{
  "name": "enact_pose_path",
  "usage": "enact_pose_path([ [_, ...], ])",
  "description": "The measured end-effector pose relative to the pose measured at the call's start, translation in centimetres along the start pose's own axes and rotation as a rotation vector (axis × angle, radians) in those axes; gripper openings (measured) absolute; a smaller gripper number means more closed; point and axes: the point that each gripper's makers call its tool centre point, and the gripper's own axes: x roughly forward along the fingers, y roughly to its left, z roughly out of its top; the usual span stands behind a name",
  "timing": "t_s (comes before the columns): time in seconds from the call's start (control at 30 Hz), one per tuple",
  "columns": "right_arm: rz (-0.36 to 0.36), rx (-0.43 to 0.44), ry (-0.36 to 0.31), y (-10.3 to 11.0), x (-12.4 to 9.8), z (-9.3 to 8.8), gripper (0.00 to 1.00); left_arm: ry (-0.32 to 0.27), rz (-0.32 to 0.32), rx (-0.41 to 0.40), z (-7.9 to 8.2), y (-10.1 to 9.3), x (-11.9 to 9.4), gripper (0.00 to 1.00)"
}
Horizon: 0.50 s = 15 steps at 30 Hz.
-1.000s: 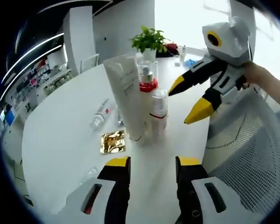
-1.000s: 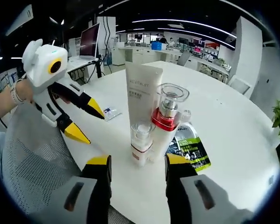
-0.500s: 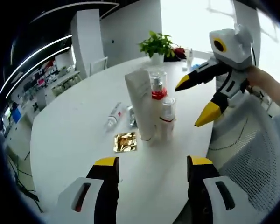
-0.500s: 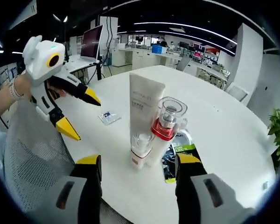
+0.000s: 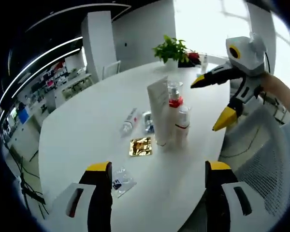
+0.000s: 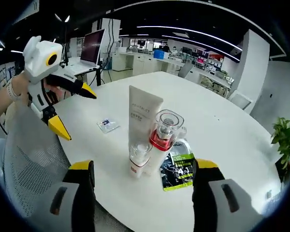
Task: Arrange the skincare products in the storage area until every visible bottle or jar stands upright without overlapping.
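Tall white tube [image 6: 142,116] stands upright on round white table [image 6: 222,130], w/ red-collared clear bottle [image 6: 161,143] & small white bottle [image 6: 137,159] touching beside it. My left tongs [image 5: 158,170] & right tongs [image 6: 141,166] both gape wide, holding nothing.

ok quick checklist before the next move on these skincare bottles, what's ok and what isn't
1. Left gripper open and holding nothing: ok.
2. Right gripper open and holding nothing: ok.
3. White tube, red-collared pump bottle and small bottle standing upright: ok.
4. Those three not overlapping: cannot tell; they stand tightly grouped and may touch.
5. Every bottle upright: not ok; a small bottle lies flat on the table beyond the tube.
6. Flat items apart from the standing group: the gold sachet is apart, ok; the green-and-black sachet lies against the pump bottle's base, not ok.
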Motion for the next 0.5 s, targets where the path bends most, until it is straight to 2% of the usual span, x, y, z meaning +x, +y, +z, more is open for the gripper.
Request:
enact_pose_path([
  [0.2, -0.008, -0.006, -0.02, -0.04, -0.07, 0.48, 0.88, 0.005, 0.003, 0.01, -0.01, 0.11, -0.33, 0.8],
  [0.3, -0.006, -0.008, -0.017, 0.0, -0.06, 0.44, 0.89, -0.003, 0.013, 0.006, 0.12, 0.31, -0.44, 0.85],
  [0.4, -0.008, -0.008, -0.019, 0.0, -0.03, 0.44, 0.9, -0.004, 0.009, 0.013, 0.17, 0.24, -0.54, 0.84],
  [0.5, -0.011, 0.0, -0.028, -0.05, -0.01, 0.61, 0.92, -0.005, 0.014, 0.01, 0.19, 0.3, -0.57, 0.87],
])
